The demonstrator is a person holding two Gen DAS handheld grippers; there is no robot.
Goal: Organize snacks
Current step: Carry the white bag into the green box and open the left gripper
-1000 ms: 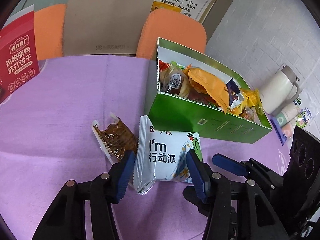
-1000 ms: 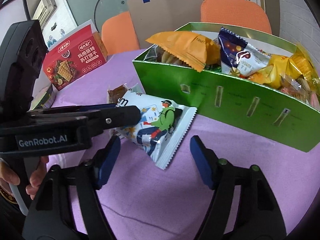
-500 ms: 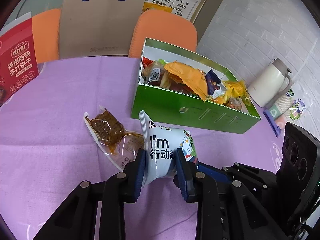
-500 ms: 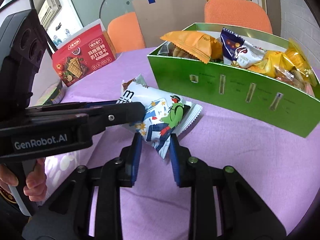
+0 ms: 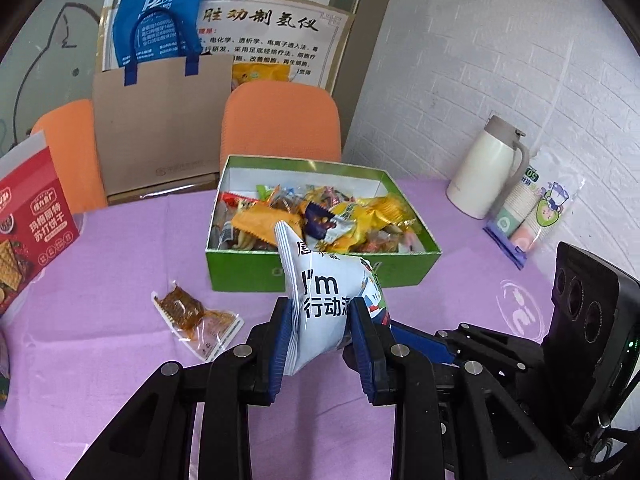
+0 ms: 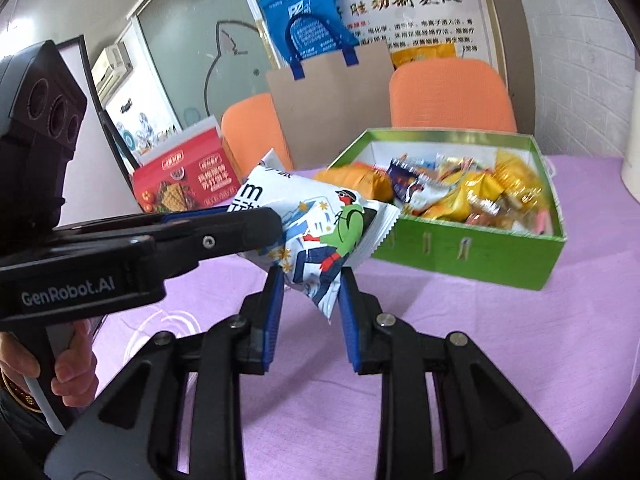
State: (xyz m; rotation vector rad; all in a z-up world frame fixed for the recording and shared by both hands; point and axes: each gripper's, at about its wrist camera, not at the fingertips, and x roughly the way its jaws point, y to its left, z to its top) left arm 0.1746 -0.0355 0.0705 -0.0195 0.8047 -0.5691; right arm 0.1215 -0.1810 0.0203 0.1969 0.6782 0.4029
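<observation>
A white snack bag point(image 5: 324, 292) printed "I'm" hangs in the air above the purple tablecloth, in front of the green box point(image 5: 248, 270). My left gripper point(image 5: 322, 320) is shut on one end of it. My right gripper point(image 6: 310, 284) is shut on the other end of the white snack bag point(image 6: 316, 232). The green box point(image 6: 460, 246) is open and full of several mixed snack packets. A clear packet with a brown snack point(image 5: 192, 314) lies on the cloth left of the bag.
A red cracker box point(image 5: 28, 232) stands at the left. A white thermos jug point(image 5: 488, 168) and a sleeve of paper cups point(image 5: 528, 208) stand at the right. Two orange chairs and a cardboard bag point(image 5: 160, 124) stand behind the table.
Both grippers closed on the white snack bag and lifted it off the cloth. The bag now hangs higher and nearer the green box.
</observation>
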